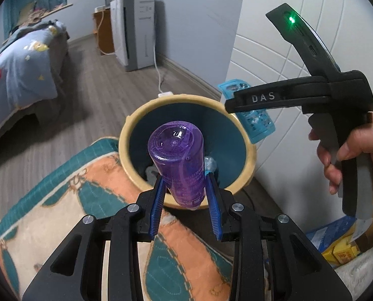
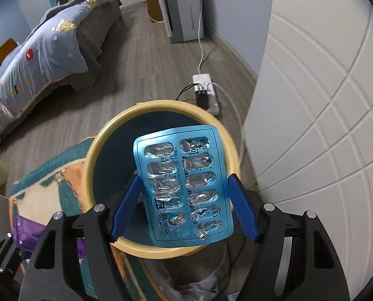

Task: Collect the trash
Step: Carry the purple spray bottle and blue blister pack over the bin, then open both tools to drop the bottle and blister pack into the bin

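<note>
The room is a bedroom with a grey wood-plank floor (image 2: 146,57). A bed (image 2: 48,47) under a blue patterned quilt runs along the left, and a white appliance (image 2: 183,7) stands against the far wall, its cable leading to a power strip (image 2: 206,92) on the floor. A white panelled door (image 2: 324,125) fills the right side. A teal, orange and cream quilted mat (image 1: 68,200) lies in the foreground, touching a bin (image 2: 96,150) with a yellow rim and dark blue inside.

The left gripper (image 1: 186,195) is clamped narrowly on a purple bottle (image 1: 178,160), held tilted over the bin's near edge. The right gripper (image 2: 183,205), gripped by a hand (image 1: 349,155), holds a blue blister pack (image 2: 183,188) edge to edge between widely spaced jaws, above the bin's mouth.
</note>
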{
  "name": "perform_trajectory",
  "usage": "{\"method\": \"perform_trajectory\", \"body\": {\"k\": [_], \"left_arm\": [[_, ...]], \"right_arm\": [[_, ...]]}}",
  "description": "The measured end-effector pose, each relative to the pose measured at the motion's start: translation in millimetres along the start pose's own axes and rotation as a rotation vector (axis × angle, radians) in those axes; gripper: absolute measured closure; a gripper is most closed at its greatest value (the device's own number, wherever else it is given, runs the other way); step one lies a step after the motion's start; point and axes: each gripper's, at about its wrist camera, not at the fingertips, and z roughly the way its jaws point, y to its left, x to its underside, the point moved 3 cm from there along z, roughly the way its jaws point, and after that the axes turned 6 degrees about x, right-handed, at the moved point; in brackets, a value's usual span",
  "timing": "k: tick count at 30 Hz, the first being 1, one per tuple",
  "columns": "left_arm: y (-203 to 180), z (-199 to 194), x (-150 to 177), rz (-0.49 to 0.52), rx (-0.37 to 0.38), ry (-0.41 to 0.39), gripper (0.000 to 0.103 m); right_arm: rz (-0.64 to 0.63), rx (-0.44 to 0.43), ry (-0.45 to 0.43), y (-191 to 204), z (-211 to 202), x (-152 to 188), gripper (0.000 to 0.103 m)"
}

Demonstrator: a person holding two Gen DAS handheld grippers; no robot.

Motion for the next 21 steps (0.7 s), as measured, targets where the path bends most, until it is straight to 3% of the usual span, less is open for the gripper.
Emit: {"method": "perform_trajectory", "body": {"k": [13,18,21], "left_arm": [[17,51,-20,0.015,-0.025,0.041,0.069],[29,67,-19,-0.015,-0.032,0.051,0.069],[35,70,-19,-0.019,-0.049,0.042,0.065]], "right_arm": [[0.055,0.006,0.026,-4,33,1,0.032],[0.095,-0.032,0.057,-2,48,0,0.031],[0.11,-0.049,0.05,2,52,-3,0.021]]}}
